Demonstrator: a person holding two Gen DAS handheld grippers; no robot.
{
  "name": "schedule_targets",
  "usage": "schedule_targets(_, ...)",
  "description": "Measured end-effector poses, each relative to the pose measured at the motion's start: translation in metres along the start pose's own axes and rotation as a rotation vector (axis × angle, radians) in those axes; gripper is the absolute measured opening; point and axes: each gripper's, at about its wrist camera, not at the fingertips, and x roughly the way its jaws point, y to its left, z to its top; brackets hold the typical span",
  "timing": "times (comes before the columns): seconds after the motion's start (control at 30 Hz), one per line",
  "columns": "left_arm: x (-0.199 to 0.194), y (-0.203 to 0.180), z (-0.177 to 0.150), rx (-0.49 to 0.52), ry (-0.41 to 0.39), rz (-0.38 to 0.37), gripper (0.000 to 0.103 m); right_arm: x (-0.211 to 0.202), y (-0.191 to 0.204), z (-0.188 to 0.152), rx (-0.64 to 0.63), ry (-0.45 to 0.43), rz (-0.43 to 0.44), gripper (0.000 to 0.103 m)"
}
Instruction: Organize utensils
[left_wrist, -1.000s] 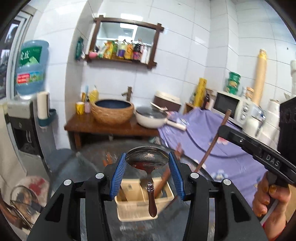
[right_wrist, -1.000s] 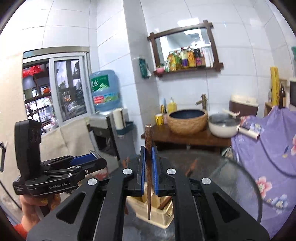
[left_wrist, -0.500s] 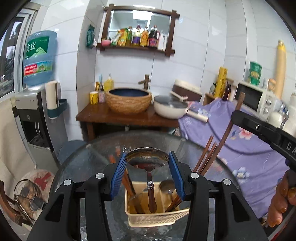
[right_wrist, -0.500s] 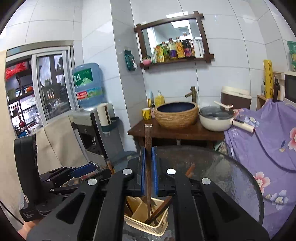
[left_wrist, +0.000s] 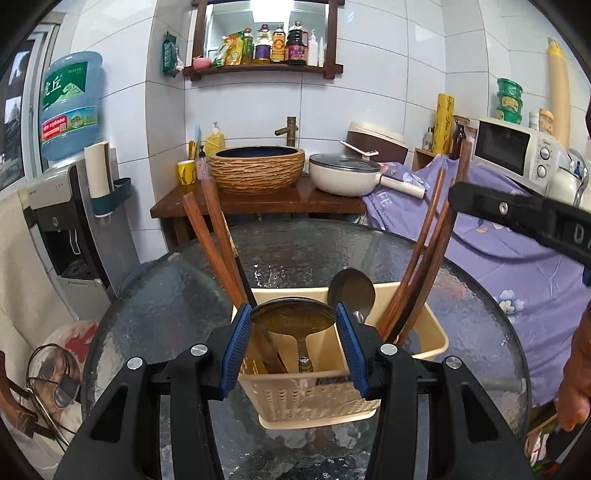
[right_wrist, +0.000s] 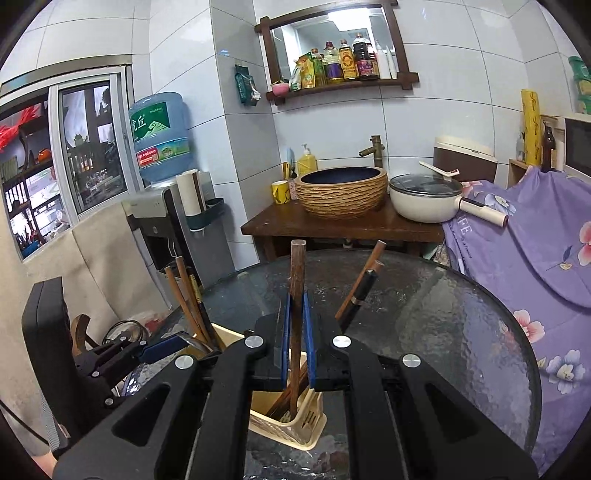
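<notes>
A cream plastic utensil basket (left_wrist: 317, 395) stands on the round glass table (left_wrist: 177, 295); it also shows in the right wrist view (right_wrist: 291, 430). My left gripper (left_wrist: 293, 319) is shut on the bowl of a metal spoon (left_wrist: 293, 317), whose handle points down into the basket. My right gripper (right_wrist: 296, 332) is shut on a brown wooden chopstick (right_wrist: 296, 280), held upright with its tip inside the basket. Several wooden chopsticks (left_wrist: 214, 240) and another spoon (left_wrist: 351, 291) lean in the basket.
A wooden side table (left_wrist: 258, 201) behind holds a woven bowl (left_wrist: 256, 168) and a white pot (left_wrist: 345, 179). A purple flowered cloth (left_wrist: 517, 258) lies to the right, with a microwave (left_wrist: 517, 149). A water dispenser (left_wrist: 62, 206) stands left.
Both grippers have come down and closer to the basket. The spoon handle and the chopstick tip have gone down into the basket.
</notes>
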Motion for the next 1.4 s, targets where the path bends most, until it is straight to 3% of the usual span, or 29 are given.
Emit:
schedule_targets(0.13, 0.001, -0.002, -0.001, 0.013, -0.002, 0.01, 0.046, 0.002, -0.006, 0.002, 0.017, 0.003, 0.004, 0.008)
schedule_targets(0.2, -0.001, -0.003, -0.002, 0.02, -0.011, 0.016, 0.047, 0.001, -0.008, 0.002, 0.026, -0.004, 0.002, 0.013)
schedule_targets(0.23, -0.003, -0.004, -0.002, 0.025, -0.023, 0.019, 0.048, 0.0, -0.008, 0.002, 0.029, -0.007, 0.002, 0.031)
schedule_targets(0.27, -0.007, -0.006, -0.003, 0.037, -0.042, 0.024, 0.054, -0.003, -0.011, 0.001, 0.037, -0.021, 0.002, 0.055)
schedule_targets(0.3, -0.013, -0.008, -0.004, 0.051, -0.064, 0.031, 0.064, -0.006, -0.011, 0.0, 0.042, -0.034, -0.001, 0.063)
schedule_targets(0.43, -0.038, -0.014, -0.01, 0.078, -0.153, 0.036, 0.083, -0.025, -0.01, -0.007, 0.013, -0.091, -0.016, 0.064)
schedule_targets(0.5, -0.052, -0.016, -0.019, 0.087, -0.197, 0.022, 0.093, -0.038, -0.01, -0.015, 0.006, -0.119, -0.012, 0.07)
schedule_targets(0.57, -0.064, -0.017, -0.028, 0.091, -0.236, 0.006, 0.096, -0.052, -0.012, -0.026, 0.012, -0.156, -0.024, 0.089)
schedule_targets(0.77, -0.106, -0.017, -0.078, 0.102, -0.342, -0.052, 0.096, -0.086, 0.003, -0.091, -0.075, -0.165, -0.057, 0.097)
schedule_targets(0.93, -0.138, -0.012, -0.127, 0.077, -0.361, 0.025, 0.096, -0.124, 0.023, -0.151, -0.148, -0.241, -0.118, 0.097)
schedule_targets(1.07, -0.16, -0.009, -0.161, 0.057, -0.351, 0.071, 0.096, -0.158, 0.04, -0.197, -0.174, -0.306, -0.107, 0.097)
schedule_targets(1.2, -0.182, -0.005, -0.185, -0.014, -0.378, 0.119, 0.096, -0.18, 0.053, -0.227, -0.194, -0.305, -0.094, 0.097)
schedule_targets(1.4, -0.189, -0.023, -0.203, 0.075, -0.351, 0.193, 0.096, -0.207, 0.064, -0.264, -0.156, -0.304, -0.094, 0.097)
